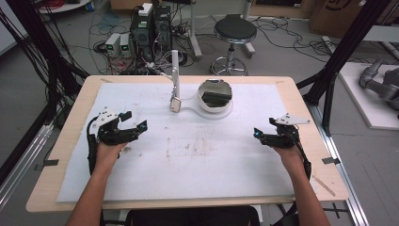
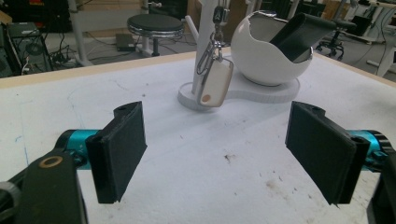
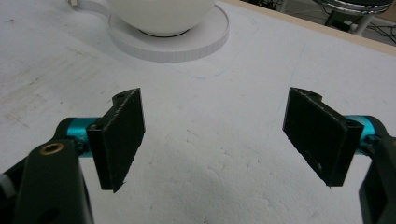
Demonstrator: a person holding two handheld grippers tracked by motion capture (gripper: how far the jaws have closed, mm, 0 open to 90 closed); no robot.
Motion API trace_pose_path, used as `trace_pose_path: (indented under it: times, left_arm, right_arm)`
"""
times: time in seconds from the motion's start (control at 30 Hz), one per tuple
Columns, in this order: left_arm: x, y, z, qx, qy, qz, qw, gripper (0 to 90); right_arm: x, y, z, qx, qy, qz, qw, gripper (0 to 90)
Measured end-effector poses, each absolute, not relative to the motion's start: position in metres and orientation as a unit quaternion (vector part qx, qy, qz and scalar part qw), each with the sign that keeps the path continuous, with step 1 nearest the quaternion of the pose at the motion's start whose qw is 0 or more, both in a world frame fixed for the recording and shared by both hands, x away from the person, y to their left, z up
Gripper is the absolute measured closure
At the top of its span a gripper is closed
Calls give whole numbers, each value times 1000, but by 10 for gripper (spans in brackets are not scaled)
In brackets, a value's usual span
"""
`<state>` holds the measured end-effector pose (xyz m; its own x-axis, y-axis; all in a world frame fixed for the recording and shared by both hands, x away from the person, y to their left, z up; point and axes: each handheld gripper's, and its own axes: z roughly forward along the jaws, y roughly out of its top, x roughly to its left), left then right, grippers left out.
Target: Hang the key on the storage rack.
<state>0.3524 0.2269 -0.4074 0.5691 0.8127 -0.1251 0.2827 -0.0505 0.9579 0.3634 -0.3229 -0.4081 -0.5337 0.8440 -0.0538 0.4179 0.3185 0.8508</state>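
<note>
My left tongs and right tongs stand wide open and empty over the surface. The key fob hangs upright on its stand, ahead between them, somewhat nearer my left tongs, I judge.

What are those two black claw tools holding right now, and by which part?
Nothing. The left gripper and the right gripper both have their jaws wide open over the bare white table cover, well short of the white key fob hanging on its white stand.
</note>
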Motion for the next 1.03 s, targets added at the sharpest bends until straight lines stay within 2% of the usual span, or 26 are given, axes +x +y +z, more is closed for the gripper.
trace_pose_path:
  times: [1.03]
  left_arm:
    - [352,224,-412,688,414,232,549,201]
  right_arm:
    - [363,-316,-409,402,776,418,249,212]
